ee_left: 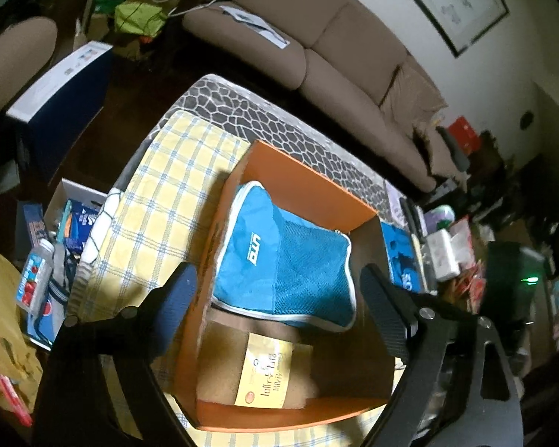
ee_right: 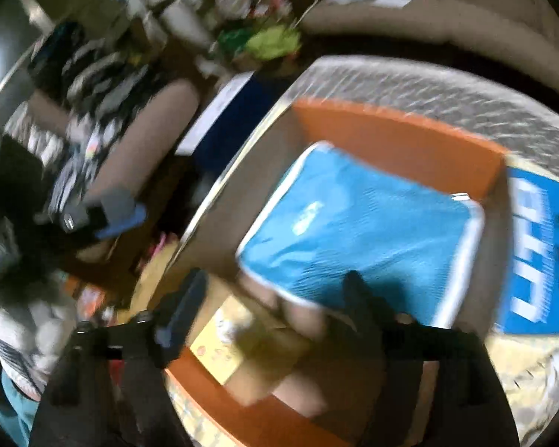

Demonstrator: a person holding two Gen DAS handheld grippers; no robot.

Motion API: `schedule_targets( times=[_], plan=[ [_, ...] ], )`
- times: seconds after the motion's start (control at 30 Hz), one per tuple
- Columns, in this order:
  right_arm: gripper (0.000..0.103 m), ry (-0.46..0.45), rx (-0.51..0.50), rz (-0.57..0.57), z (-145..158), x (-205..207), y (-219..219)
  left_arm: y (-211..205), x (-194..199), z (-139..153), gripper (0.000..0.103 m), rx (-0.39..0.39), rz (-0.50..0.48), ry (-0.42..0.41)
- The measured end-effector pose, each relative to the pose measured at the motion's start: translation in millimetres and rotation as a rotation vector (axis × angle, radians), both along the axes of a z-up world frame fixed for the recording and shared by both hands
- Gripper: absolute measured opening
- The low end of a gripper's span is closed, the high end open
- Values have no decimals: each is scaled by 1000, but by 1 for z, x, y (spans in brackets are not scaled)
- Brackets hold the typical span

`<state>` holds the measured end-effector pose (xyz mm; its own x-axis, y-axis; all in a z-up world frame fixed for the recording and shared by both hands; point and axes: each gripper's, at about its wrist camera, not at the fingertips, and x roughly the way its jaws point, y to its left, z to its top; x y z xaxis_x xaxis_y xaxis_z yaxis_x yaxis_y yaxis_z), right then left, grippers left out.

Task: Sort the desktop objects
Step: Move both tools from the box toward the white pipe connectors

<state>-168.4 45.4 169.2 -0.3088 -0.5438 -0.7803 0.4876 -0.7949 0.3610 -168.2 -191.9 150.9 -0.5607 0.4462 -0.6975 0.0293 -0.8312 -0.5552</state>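
Where blue pouch [ee_left: 279, 257] reads "UTO" inside orange box [ee_left: 309, 182], both tools [ee_left: 279, 309] [ee_right: 275, 309] gape, holding nothing.

Ahead of the left gripper, an orange box [ee_left: 309, 171] holds a bright blue pouch [ee_left: 279, 257] with white piping, mesh front and white logo, and a yellow label [ee_left: 268, 376] nearer the fingers; beneath lies a yellow cloth [ee_left: 160, 186] checked in pale blue, beyond it a grey cobble-patterned tabletop [ee_left: 242, 108]

I see a blue mesh-fabric pouch [ee_left: 283, 257] in a matt orange cardboard box [ee_left: 302, 171], on a checked cloth [ee_left: 160, 186].
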Motion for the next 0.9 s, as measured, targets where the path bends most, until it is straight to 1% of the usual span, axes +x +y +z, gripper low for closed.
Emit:
schedule_targets(
  times=[0.03, 0.07, 0.13, 0.2, 0.33, 0.4, 0.47, 0.57, 0.67, 0.77, 0.83, 0.9],
  plan=[
    [85, 31, -8, -43, 7, 6, 13, 4, 0, 1, 96, -11, -9, 2],
    [86, 53, -8, -77, 12, 11, 20, 10, 1, 2, 98, -26, -19, 8],
    [87, 97, -10, -147, 21, 22, 48, 21, 3, 4, 100, -53, -36, 13],
    [88, 134, -16, -213, 28, 33, 68, 32, 4, 5, 102, -67, -56, 16],
    [93, 167, -52, -317, 33, 49, 110, 57, 7, 3, 103, -84, -90, 6],
    [103, 177, -75, -355, 33, 53, 128, 69, 9, 1, 103, -75, -86, -5],
    [103, 191, -104, -398, 33, 59, 146, 83, 11, 1, 103, -73, -97, -11],
    [103, 197, -111, -492, 29, 62, 175, 108, 14, 2, 103, -115, -133, -6],
    [103, 204, -83, -583, 23, 67, 206, 136, 18, 4, 103, -161, -168, 6],
    [103, 205, -31, -654, 21, 73, 234, 164, 23, 0, 103, -190, -205, 14],
    [103, 203, 9, -691, 21, 77, 250, 182, 27, -3, 103, -208, -235, 15],
    [103, 212, 36, -712, 21, 82, 262, 203, 34, -3, 103, -234, -264, 32]
  ],
)
